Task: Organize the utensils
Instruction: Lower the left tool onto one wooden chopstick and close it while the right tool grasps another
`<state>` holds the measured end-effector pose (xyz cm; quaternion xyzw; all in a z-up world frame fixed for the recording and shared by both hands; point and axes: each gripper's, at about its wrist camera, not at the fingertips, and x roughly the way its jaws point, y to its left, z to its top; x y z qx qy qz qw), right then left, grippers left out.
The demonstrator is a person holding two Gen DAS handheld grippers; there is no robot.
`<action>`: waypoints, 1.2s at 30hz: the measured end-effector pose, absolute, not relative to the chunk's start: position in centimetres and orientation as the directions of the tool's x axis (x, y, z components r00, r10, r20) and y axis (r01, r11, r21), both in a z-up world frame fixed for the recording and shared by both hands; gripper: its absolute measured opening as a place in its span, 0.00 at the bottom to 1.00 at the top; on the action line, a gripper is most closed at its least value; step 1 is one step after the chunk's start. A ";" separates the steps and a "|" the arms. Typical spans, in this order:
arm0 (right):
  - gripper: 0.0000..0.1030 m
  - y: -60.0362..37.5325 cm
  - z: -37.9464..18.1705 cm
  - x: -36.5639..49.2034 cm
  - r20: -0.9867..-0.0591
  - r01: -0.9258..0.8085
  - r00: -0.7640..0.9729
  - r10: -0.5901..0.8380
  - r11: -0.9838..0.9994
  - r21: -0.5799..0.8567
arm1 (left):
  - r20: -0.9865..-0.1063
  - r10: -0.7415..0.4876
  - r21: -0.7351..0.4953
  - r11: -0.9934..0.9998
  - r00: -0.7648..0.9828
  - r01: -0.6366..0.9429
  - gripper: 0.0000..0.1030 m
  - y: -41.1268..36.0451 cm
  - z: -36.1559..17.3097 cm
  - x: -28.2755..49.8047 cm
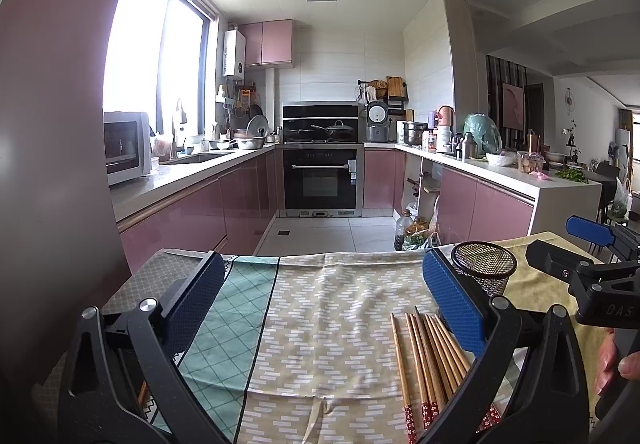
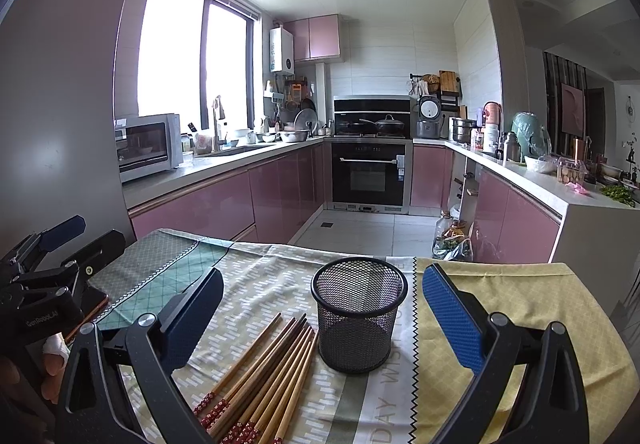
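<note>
Both claws are hovering spread wide and holding nothing, the right claw (image 2: 322,318) framing the mesh cup (image 2: 358,318), chopsticks (image 2: 264,376) lying just left, the left claw (image 1: 324,308) facing bare cloth (image 1: 320,324).

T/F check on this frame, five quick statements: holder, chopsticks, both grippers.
1. The mesh holder stands upright and holds nothing. True.
2. The chopsticks are already in the holder. False: they lie in a loose bundle on the tablecloth, beside the holder.
3. The right gripper is shut on the holder. False: its jaws are open, and the holder sits between them untouched.
4. The left gripper is open and carries nothing. True.
5. The chopsticks' red patterned ends point toward the kitchen. False: those ends point toward the cameras, and the plain tips point toward the holder.
</note>
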<state>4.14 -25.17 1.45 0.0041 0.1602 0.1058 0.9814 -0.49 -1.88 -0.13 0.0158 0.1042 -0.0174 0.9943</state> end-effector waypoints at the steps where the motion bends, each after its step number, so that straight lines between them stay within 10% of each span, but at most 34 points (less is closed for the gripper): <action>1: 0.94 -25.2 1.4 4.2 -0.315 -0.206 0.926 0.209 0.978 0.042 | -0.211 -0.032 0.028 0.999 0.977 0.039 0.95 -1.9 -0.2 -0.5; 19: 0.86 -24.9 -6.1 8.2 -0.676 -0.264 0.705 0.215 0.964 0.031 | -0.579 -0.164 0.051 0.971 0.799 0.235 0.95 -3.7 -6.2 6.6; 36: 0.63 -23.9 -9.0 9.8 -0.781 -0.288 0.591 0.202 0.957 0.030 | -0.764 -0.161 0.087 0.934 0.625 0.347 0.68 -6.9 -11.8 11.0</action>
